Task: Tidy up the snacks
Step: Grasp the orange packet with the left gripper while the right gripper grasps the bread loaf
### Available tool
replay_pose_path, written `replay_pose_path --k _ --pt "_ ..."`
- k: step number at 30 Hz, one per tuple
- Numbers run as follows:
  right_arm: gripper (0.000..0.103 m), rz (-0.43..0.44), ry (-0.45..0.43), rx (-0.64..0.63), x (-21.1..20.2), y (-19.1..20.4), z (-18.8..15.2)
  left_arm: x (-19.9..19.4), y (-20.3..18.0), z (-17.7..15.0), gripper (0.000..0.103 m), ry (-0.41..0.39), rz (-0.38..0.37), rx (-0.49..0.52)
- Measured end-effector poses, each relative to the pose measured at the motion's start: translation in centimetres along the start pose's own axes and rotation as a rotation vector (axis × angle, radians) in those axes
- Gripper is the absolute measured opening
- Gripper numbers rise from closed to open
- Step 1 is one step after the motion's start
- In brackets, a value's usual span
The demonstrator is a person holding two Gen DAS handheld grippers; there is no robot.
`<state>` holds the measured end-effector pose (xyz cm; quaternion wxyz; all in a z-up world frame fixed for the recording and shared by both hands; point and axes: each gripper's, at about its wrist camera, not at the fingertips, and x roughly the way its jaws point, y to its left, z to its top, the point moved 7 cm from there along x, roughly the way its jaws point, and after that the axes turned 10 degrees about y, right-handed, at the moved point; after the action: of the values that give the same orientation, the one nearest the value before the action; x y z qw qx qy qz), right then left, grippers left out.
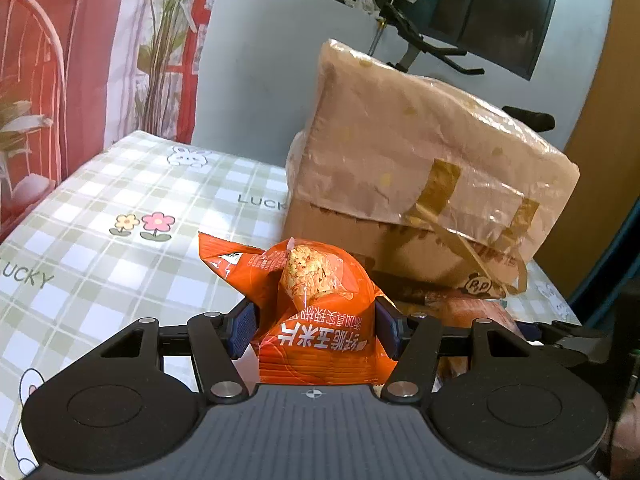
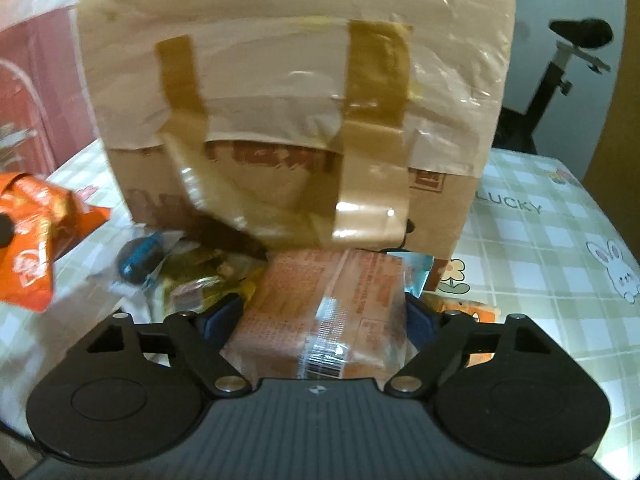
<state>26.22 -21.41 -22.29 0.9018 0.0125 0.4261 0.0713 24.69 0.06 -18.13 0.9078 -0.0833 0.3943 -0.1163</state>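
My left gripper (image 1: 316,328) is shut on an orange snack bag (image 1: 316,320) with white Chinese lettering and holds it above the checked tablecloth (image 1: 120,208). The same bag shows at the left edge of the right wrist view (image 2: 32,240). My right gripper (image 2: 324,320) is shut on a clear-wrapped orange-brown snack pack (image 2: 328,312), just in front of a taped brown cardboard box (image 2: 288,100). The box also stands behind the orange bag in the left wrist view (image 1: 420,168).
Several small wrapped snacks (image 2: 180,276) lie at the foot of the box, among them a dark round one (image 2: 140,260). A red chair (image 1: 28,100) and a plant (image 1: 164,40) stand left of the table. An exercise bike (image 2: 560,60) is behind right.
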Motion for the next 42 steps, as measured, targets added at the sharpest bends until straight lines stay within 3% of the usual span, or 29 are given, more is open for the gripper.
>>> replay_pose_path --k 10,18,25,32,42 --pt "0.078 0.187 -0.053 -0.097 -3.8 2.4 -2.6 -0.9 0.3 -0.5 0.064 -0.007 0.003 0.002" --pt "0.078 0.228 -0.072 -0.100 -4.6 3.0 -2.8 -2.7 1.3 -0.9 0.064 -0.036 0.017 -0.010" --pt "0.078 0.318 -0.111 -0.119 -7.3 4.1 -2.1 -4.6 1.6 0.1 0.064 -0.045 -0.004 -0.042" --pt "0.078 0.358 -0.201 -0.119 -12.0 4.1 -0.1 -7.5 0.6 3.6 0.064 -0.132 -0.049 -0.018" --pt "0.078 0.291 -0.457 -0.106 -18.6 1.0 8.1 -10.2 -4.4 11.9 0.064 -0.305 -0.097 0.125"
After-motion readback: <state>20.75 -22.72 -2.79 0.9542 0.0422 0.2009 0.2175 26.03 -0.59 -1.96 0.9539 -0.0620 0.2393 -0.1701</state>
